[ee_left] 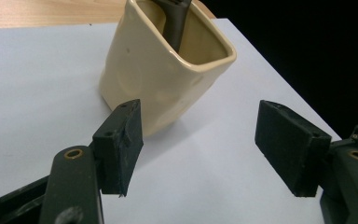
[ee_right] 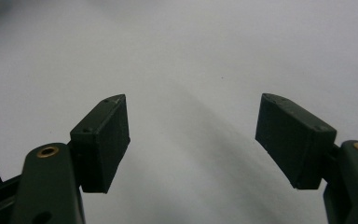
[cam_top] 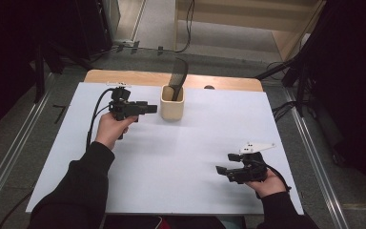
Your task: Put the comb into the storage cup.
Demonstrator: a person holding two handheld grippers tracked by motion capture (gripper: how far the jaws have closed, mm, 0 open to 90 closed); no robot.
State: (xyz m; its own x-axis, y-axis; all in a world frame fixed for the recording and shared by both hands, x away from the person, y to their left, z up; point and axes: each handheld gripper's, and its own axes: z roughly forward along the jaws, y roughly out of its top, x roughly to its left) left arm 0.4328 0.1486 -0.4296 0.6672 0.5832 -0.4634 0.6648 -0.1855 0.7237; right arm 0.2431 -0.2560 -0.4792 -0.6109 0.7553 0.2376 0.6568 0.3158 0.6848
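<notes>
A white sheet (cam_top: pixel 195 157) covers the surface at frame centre. A bare wooden edge (cam_top: pixel 138 77) shows along its far side. Metal rails (cam_top: pixel 9 157) run diagonally across the grey floor (cam_top: pixel 57 81) at left and right. Black cables (cam_top: pixel 188 24) lie on the floor at top centre.

dim, soft-focus pictures with dark surroundings
</notes>
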